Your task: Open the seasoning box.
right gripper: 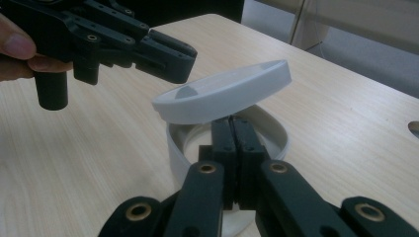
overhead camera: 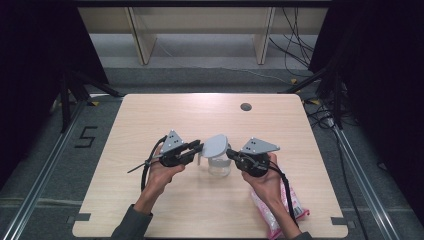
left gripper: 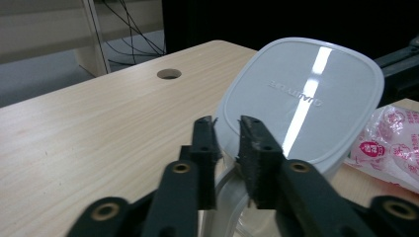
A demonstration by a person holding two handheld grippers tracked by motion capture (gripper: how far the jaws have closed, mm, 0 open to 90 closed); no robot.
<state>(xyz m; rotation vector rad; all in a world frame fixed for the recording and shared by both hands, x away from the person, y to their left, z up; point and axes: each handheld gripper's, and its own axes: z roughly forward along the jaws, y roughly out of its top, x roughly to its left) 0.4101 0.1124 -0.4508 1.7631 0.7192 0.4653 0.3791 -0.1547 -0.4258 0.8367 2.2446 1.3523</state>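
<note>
A clear jar (overhead camera: pixel 219 166) with a white collar is seen standing near the middle of the table (overhead camera: pixel 150 115), and its grey lid (overhead camera: pixel 215 145) is tilted up above the collar on the jar's left side. The lid's edge lies between the parted jaws of the left gripper (left gripper: pixel 227 129), which are not pressed on it, while the right gripper (right gripper: pixel 232 129), at the jar's right, is clamped tight on the collar's rim. A pink-printed plastic bag (overhead camera: pixel 280 210) is lain near the table's front edge, to the right of the jar.
</note>
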